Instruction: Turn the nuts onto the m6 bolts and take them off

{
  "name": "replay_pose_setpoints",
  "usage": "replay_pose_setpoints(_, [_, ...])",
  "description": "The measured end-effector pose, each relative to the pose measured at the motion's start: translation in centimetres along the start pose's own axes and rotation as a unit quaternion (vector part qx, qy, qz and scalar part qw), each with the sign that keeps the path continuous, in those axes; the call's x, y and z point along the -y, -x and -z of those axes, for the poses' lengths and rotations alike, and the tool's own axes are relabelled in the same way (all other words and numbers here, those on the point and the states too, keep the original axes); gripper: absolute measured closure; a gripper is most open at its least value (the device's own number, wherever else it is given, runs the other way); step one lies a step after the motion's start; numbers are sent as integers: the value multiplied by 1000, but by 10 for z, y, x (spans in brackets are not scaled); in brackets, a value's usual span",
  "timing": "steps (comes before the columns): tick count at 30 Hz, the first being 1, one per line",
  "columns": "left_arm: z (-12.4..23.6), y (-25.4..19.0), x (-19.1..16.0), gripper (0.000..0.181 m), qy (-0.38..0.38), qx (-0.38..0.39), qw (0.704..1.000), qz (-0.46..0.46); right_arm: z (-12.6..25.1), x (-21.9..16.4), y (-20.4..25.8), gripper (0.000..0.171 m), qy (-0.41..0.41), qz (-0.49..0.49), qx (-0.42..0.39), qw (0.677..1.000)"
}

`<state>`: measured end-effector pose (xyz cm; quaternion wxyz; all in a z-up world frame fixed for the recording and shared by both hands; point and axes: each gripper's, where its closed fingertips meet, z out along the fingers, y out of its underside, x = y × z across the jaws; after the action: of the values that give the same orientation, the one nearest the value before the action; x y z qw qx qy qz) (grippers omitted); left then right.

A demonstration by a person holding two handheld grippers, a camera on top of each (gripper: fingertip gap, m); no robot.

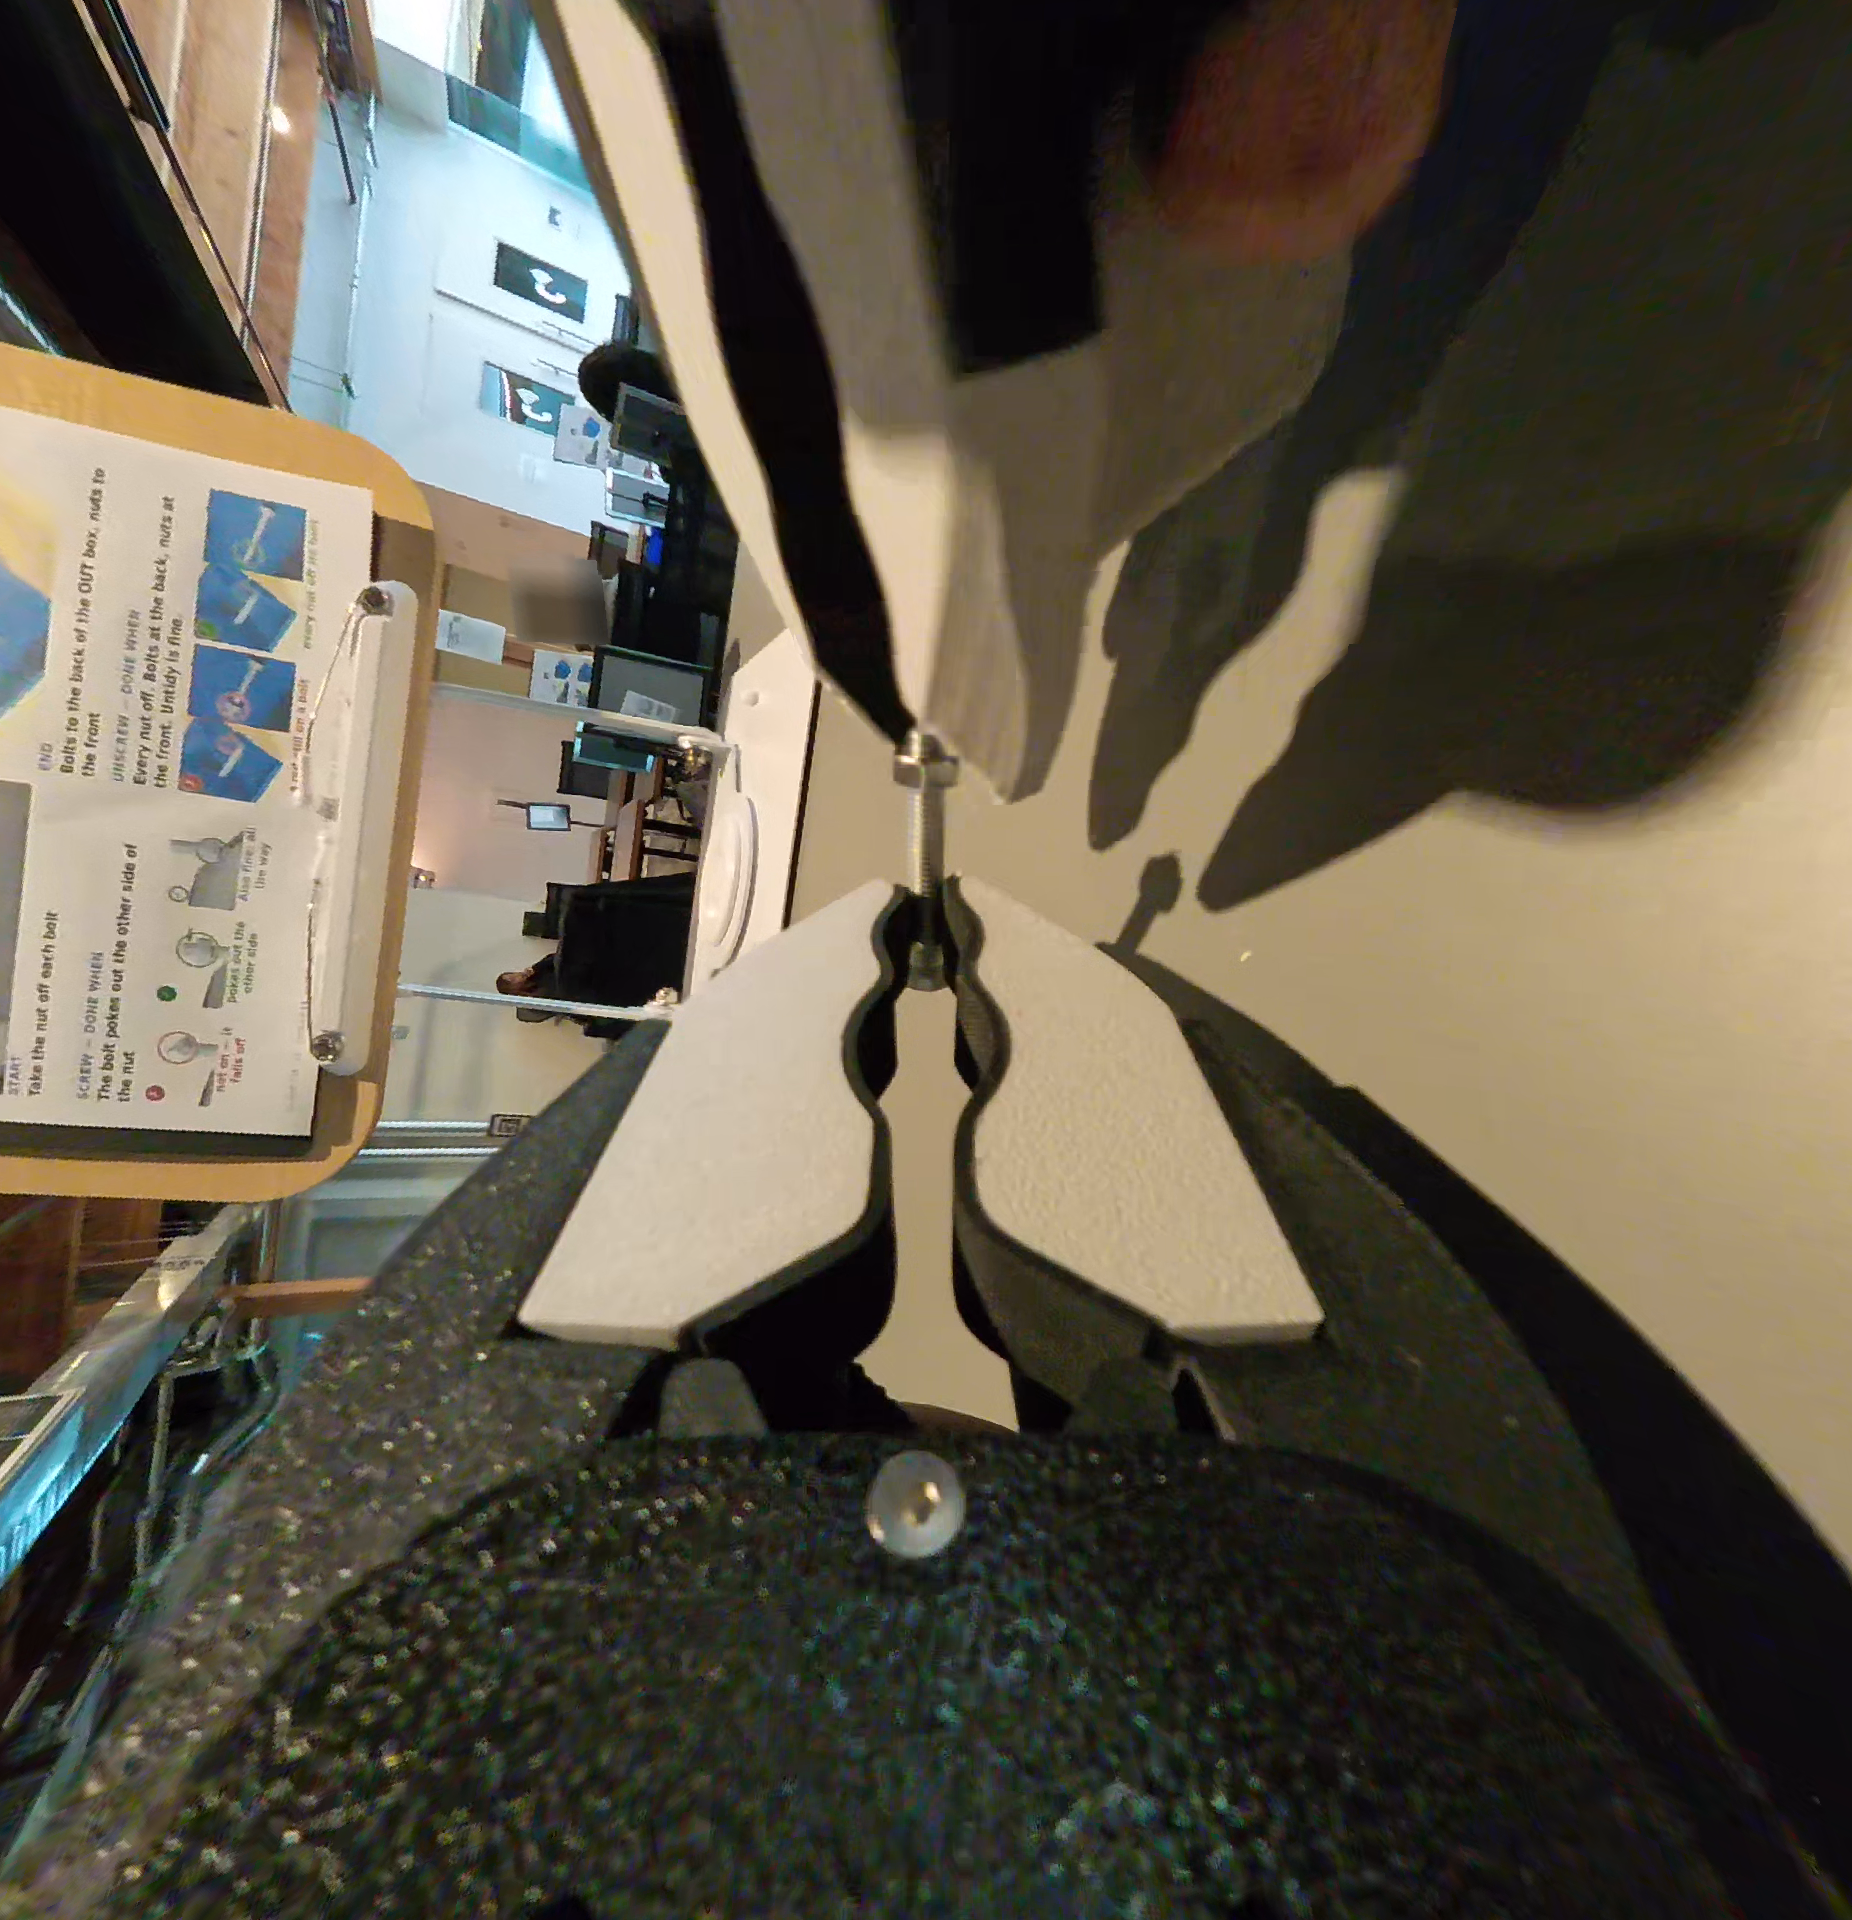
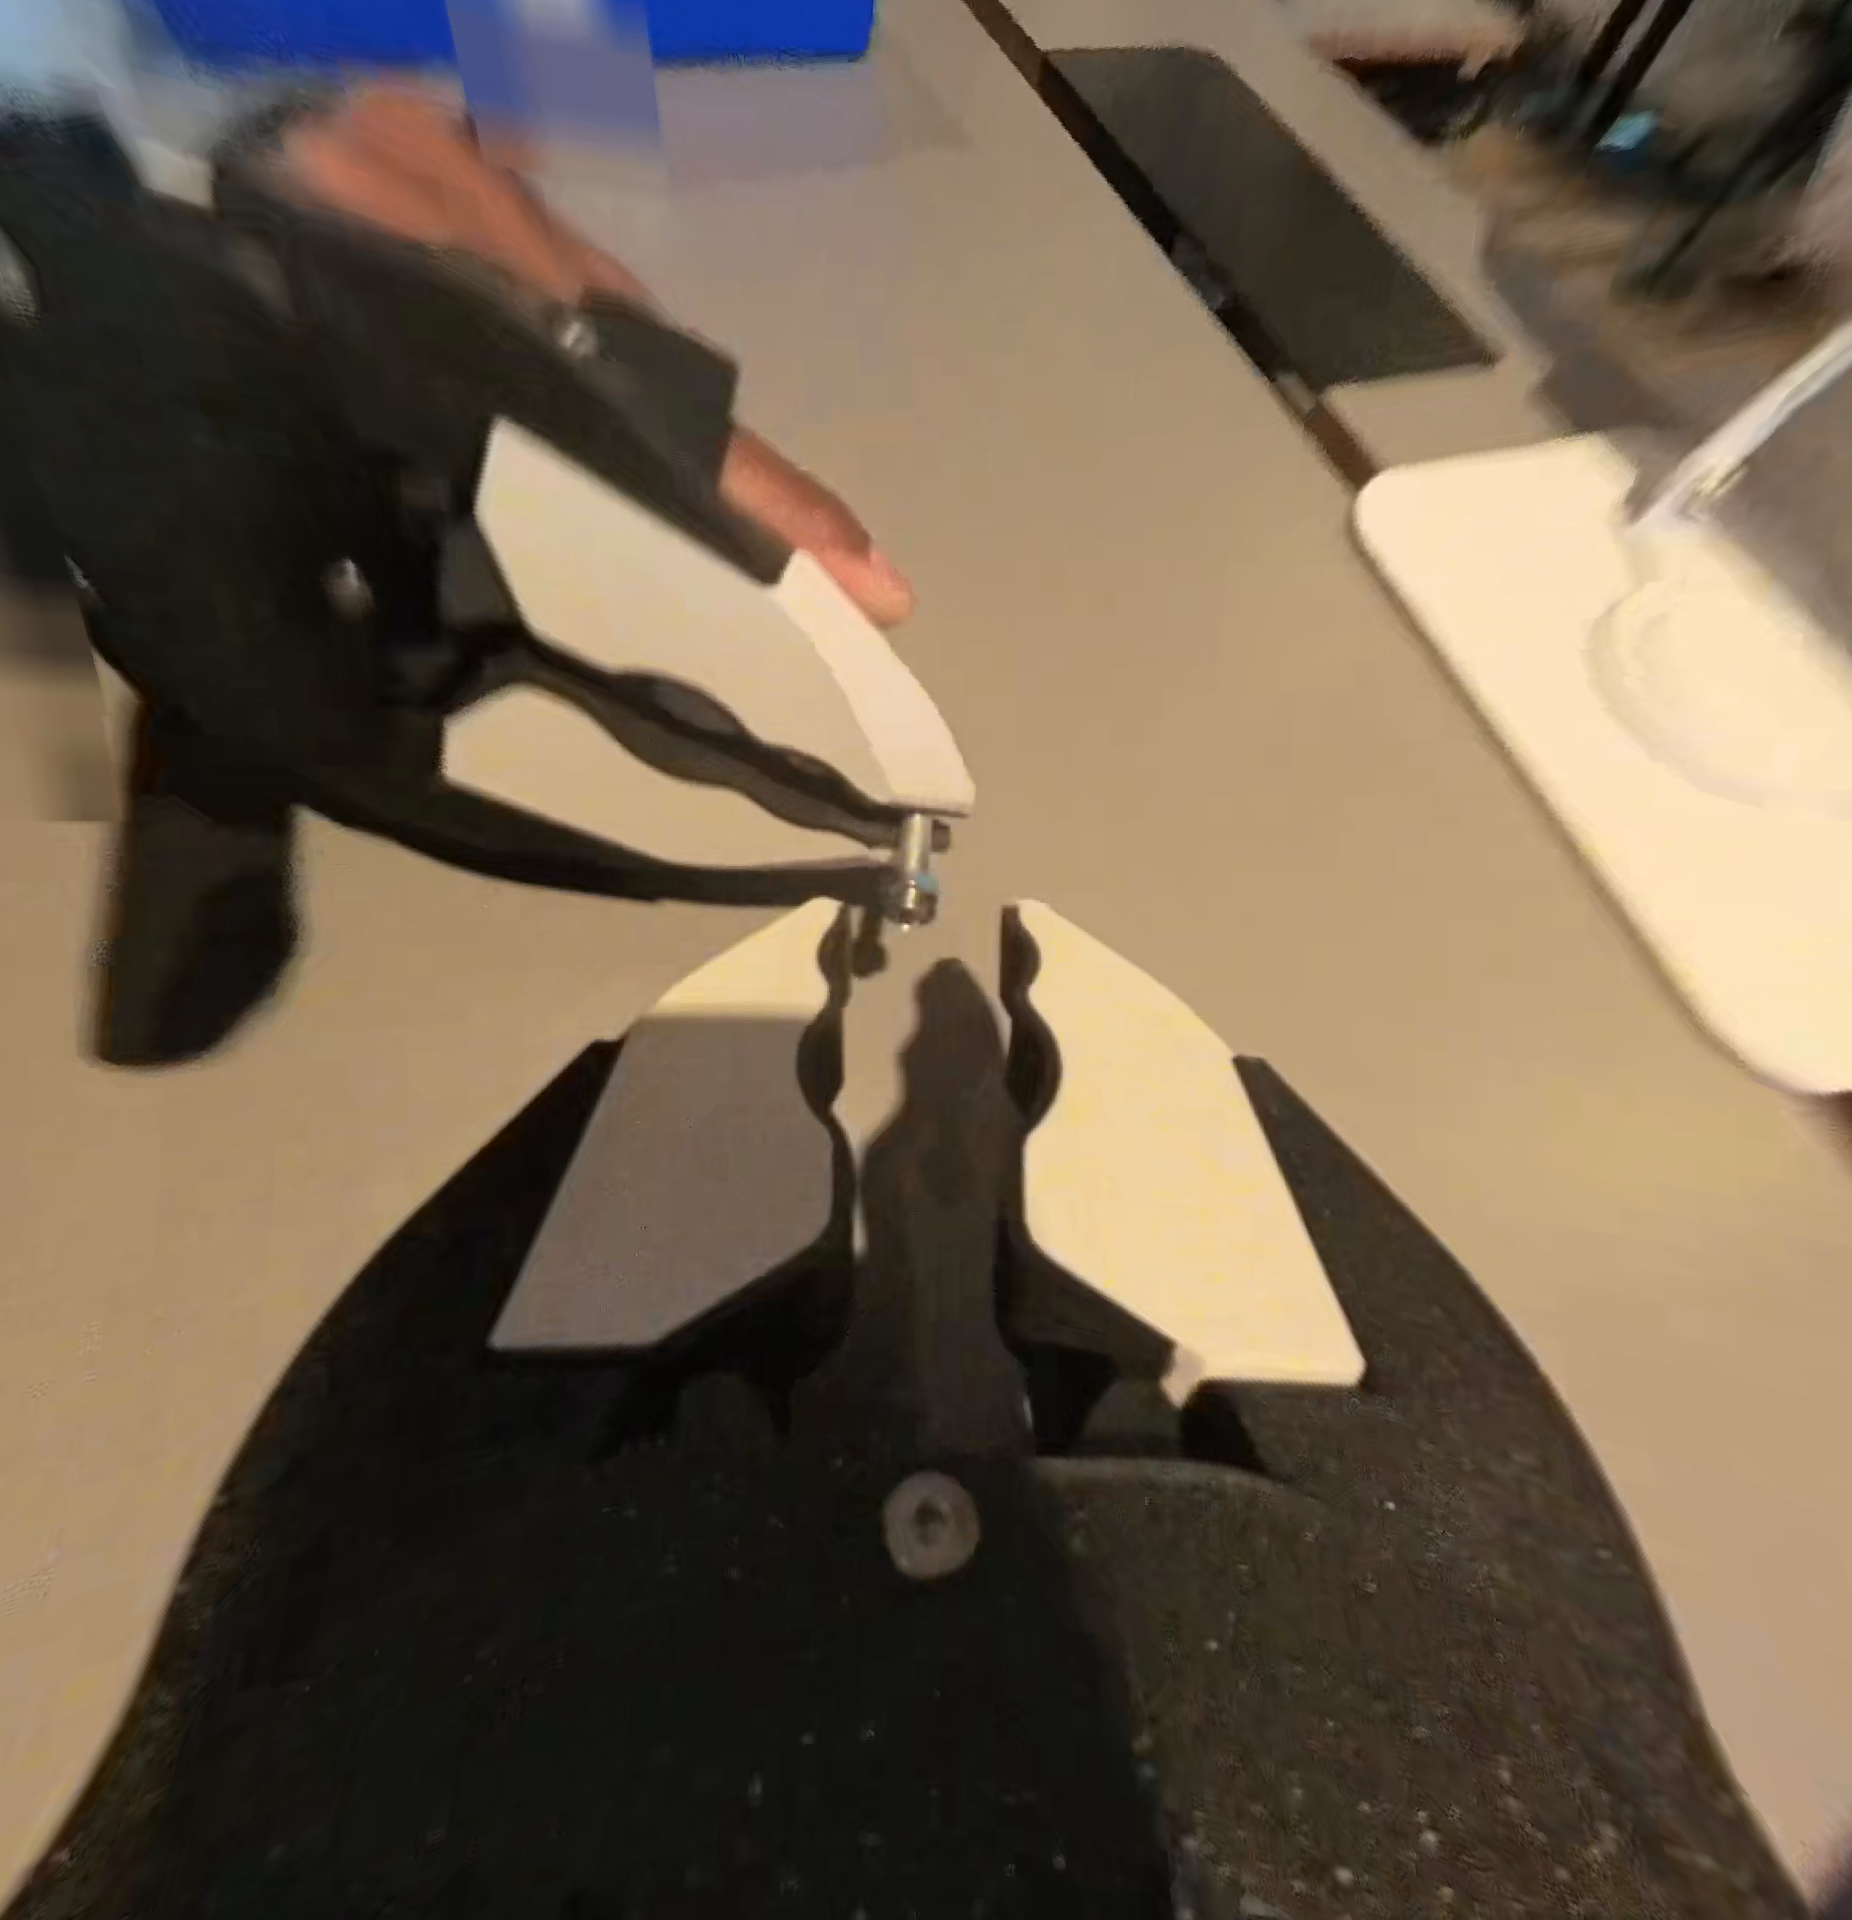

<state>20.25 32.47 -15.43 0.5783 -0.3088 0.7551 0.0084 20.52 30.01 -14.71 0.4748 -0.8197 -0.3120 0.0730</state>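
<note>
The left tongs are clamped on a bolt whose nut sits at the tips of the right tongs, which stand apart. Both hang over a plain beige desk. A printed instruction sheet on a wooden board stands beyond the desk's edge, in a blurred room.

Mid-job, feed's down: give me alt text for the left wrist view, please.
The left gripper is shut on a threaded bolt that points away from the camera, with a nut at its far end. The right gripper's fingertips meet that nut from above, over a pale table.
</note>
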Motion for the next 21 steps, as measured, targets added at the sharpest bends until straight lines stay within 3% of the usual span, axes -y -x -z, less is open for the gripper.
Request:
replay_pose_setpoints(5, [-1,-1,0,175,-1,-5,1000,4,-3,-3,-7,142,29,219,-115,968])
replay_pose_setpoints(14, [-1,-4,2,175,-5,-14,1000,5,-3,1,1,150,19,330,-142,933])
replay_pose_setpoints(17, [-1,-6,3,175,-6,-17,1000,-1,-4,-3,0,161,34,337,-146,929])
replay_pose_setpoints(21, [-1,-6,3,175,-5,-15,1000,-4,-4,-5,1,161,46,239,-108,964])
